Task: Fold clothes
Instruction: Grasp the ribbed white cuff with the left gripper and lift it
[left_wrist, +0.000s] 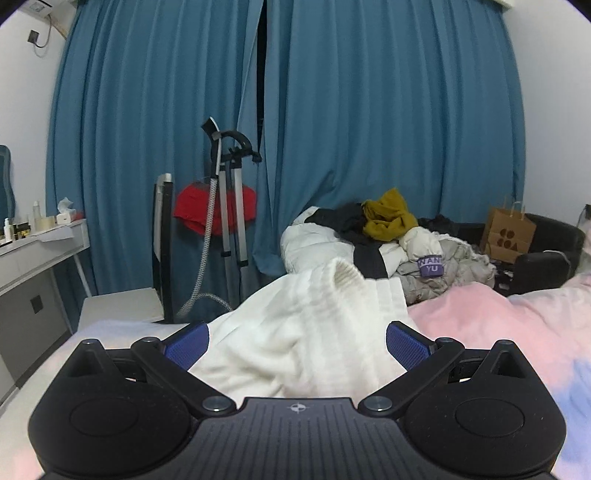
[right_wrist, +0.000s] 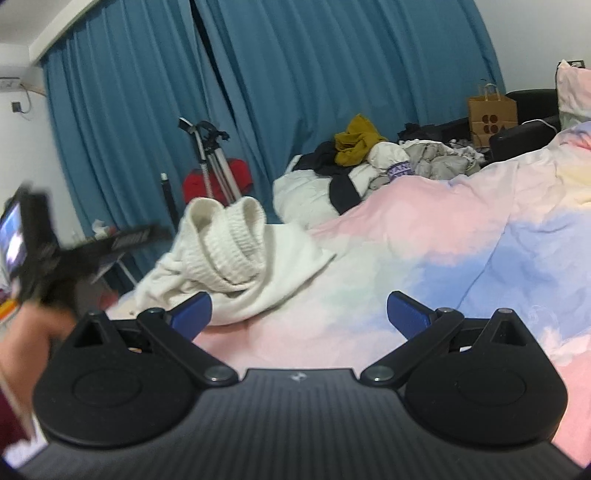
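A: How many grippers?
B: Two. The left gripper (left_wrist: 297, 341) and the right gripper (right_wrist: 299, 312), each with two blue pads spread wide.

A: And clothes?
B: One white sweater (left_wrist: 306, 325) just ahead of the left gripper. Farther ahead, one heap of clothes (left_wrist: 388, 240), topped by one mustard garment (left_wrist: 388, 216). One red garment (left_wrist: 216, 208) ahead left.

A: Anything else to count?
B: Two blue curtains (left_wrist: 388, 103), one steamer (left_wrist: 229, 192), one paper bag (left_wrist: 508, 234), one desk (left_wrist: 40, 251), one duvet (right_wrist: 424, 258).
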